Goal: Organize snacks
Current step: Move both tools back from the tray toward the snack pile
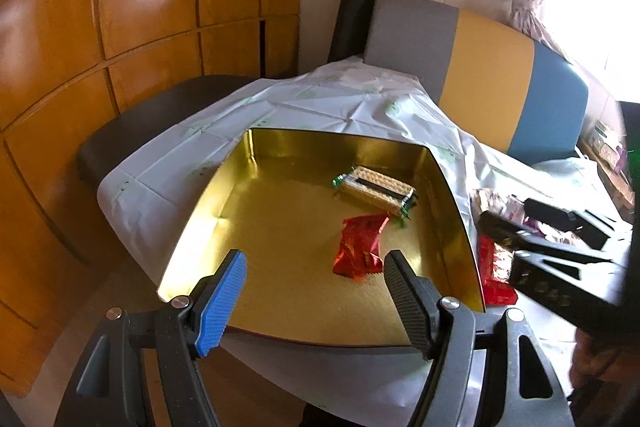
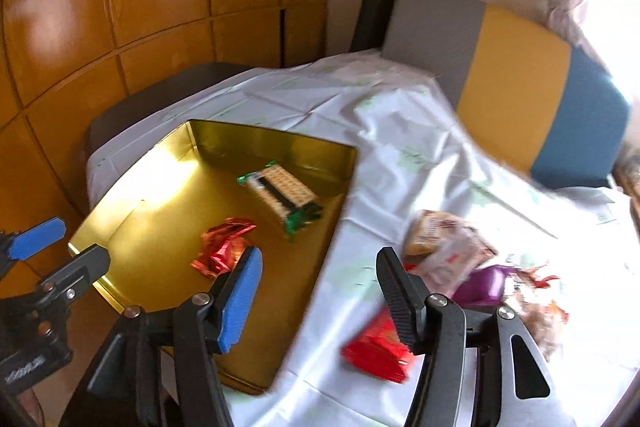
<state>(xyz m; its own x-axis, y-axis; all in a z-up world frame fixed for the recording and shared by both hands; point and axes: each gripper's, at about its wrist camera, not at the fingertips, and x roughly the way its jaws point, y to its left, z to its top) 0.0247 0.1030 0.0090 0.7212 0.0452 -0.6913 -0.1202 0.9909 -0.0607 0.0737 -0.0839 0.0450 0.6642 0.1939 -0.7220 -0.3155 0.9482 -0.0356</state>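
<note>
Gold tin (image 1: 240,179) on the white-clothed worktop (image 1: 168,163), two snacks inside, both grippers empty.
Left wrist view: left gripper (image 1: 314,291) hangs over the tin's near edge, fingers (image 1: 224,299) apart, nothing between them; a red packet (image 1: 358,247) and a cracker pack (image 1: 376,187) lie on the tin floor. Right wrist view, blurred: right gripper (image 2: 318,291) sits over the tin's right wall, fingers (image 2: 240,299) apart and empty; just beside it on the cloth a second red packet (image 2: 376,351), with a heap of mixed snacks (image 2: 452,251) further right.
</note>
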